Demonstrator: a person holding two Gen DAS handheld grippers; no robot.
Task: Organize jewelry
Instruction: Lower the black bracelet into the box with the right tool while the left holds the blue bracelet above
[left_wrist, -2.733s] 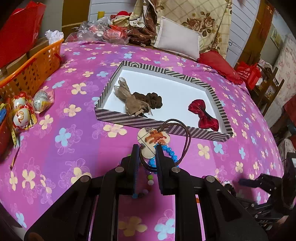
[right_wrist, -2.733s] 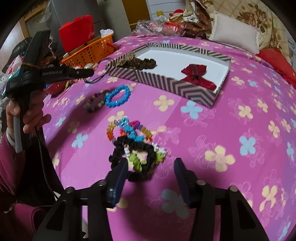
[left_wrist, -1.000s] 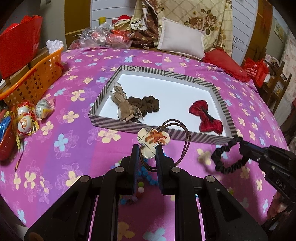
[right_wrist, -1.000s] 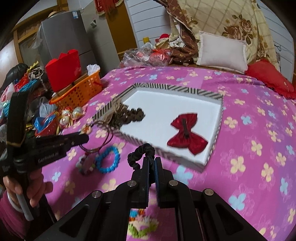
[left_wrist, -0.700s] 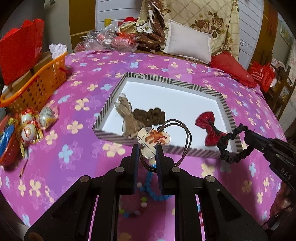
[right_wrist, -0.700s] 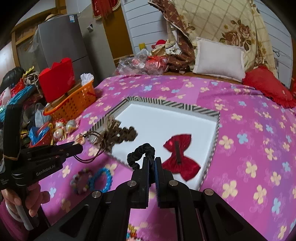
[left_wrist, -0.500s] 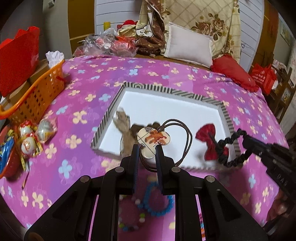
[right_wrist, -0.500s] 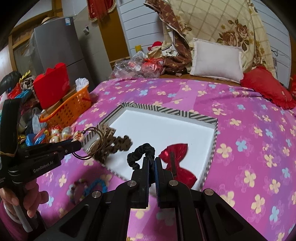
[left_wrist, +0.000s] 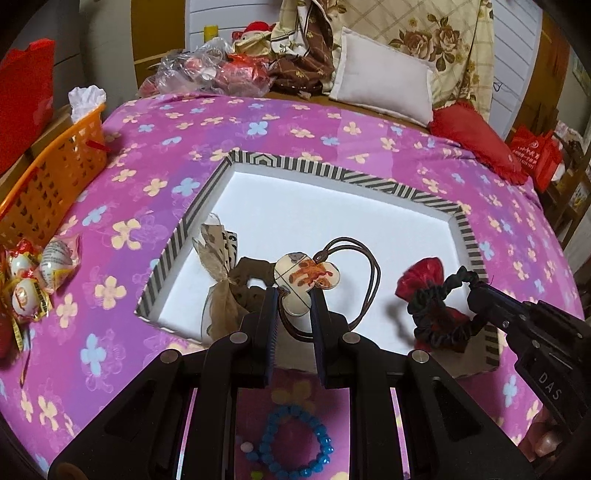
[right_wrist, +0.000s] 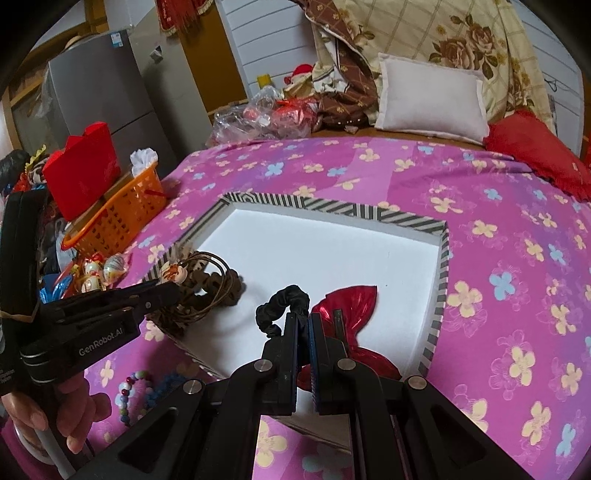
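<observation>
Above the near edge of the striped tray (left_wrist: 373, 181) on the bed, the left hand-held gripper (left_wrist: 293, 306) pinches a pendant necklace (left_wrist: 306, 277), its cord loop hanging free. To the right, the right hand-held gripper (right_wrist: 303, 325) is clamped on a black scrunchie (right_wrist: 282, 304) over a red bow (right_wrist: 351, 299) inside the tray.

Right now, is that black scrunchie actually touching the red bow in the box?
Cannot tell. In the right wrist view the right gripper holds the black scrunchie beside the red bow, but any contact is hidden behind the jaws.
</observation>
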